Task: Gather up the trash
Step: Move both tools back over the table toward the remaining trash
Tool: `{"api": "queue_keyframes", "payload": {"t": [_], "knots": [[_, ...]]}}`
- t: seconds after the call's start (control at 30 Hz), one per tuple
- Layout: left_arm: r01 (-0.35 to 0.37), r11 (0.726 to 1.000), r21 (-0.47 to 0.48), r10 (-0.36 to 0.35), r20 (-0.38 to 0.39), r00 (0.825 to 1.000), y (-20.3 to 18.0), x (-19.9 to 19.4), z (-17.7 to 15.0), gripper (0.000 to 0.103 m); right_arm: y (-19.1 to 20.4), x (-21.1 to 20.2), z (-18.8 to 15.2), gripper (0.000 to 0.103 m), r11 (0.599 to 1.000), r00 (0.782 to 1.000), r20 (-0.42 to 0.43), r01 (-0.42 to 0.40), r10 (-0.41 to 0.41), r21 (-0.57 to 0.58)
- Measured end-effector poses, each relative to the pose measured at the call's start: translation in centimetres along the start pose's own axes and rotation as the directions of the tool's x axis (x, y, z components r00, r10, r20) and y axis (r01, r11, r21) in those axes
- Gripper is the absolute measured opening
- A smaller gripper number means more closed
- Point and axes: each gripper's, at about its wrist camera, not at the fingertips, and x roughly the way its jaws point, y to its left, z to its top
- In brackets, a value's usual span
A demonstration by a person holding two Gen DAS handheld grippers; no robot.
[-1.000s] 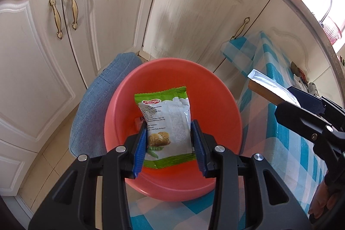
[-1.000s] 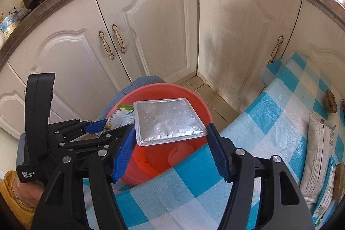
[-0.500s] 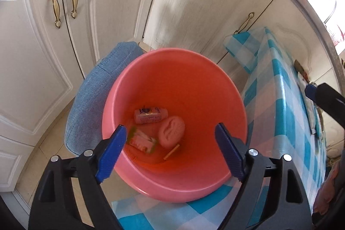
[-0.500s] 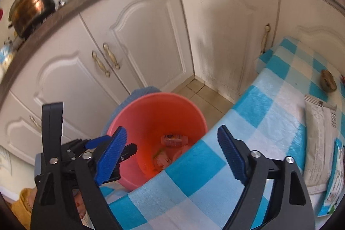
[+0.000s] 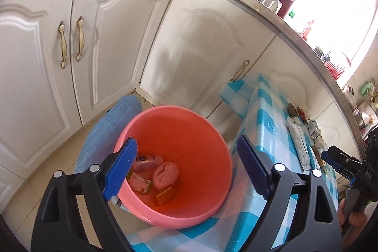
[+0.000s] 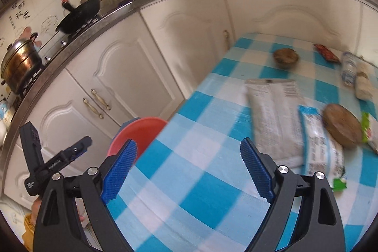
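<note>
Left gripper [image 5: 186, 169] wide open, nothing held, over pink bucket [image 5: 212, 214] at table edge [image 5: 238, 141]; right gripper [image 6: 187, 171] open, empty, above bare checkered cloth [image 6: 200, 193] lower centre, jaws just opened

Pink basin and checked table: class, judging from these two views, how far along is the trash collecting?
Done: several wrappers already lie in the pink basin. In hand: nothing; the left gripper over the basin and the right gripper over the checked table both have jaws open and empty. Left: the grey packet, blue-edged packet, small bottle and other scraps on the table.
</note>
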Motion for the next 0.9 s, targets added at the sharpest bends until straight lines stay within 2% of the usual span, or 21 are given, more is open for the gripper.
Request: {"api": "queue_keyframes", "payload": {"t": [0.2,0.4,0.6,0.8,0.9], "knots": [[-0.031,0.993,0.115,0.032,-0.008,0.999,-3.4,-0.1,0.0,0.088,-4.6,-2.7,-1.5,0.089,0.994,0.997,0.059,0.034,-0.041,0.104],[-0.020,0.977,0.212,0.031,-0.050,0.998,-7.2,0.7,-0.3,0.088,-8.7,-5.4,-2.9,0.089,0.983,0.990,0.110,0.063,-0.083,0.175],[0.057,0.960,0.273,-0.029,-0.106,0.994,-10.7,1.3,-1.2,0.088,-13.3,-8.4,-4.2,0.089,0.964,0.980,0.140,0.107,-0.144,0.243],[0.107,0.934,0.342,-0.056,-0.157,0.986,-14.3,2.2,-2.8,0.088,-17.6,-10.1,-4.7,0.089,0.939,0.969,0.117,0.173,-0.216,0.297],[0.120,0.921,0.371,-0.056,-0.179,0.982,-16.0,2.8,-3.7,0.088,-19.7,-10.2,-4.4,0.089,0.925,0.957,0.090,0.239,-0.276,0.295]]}}
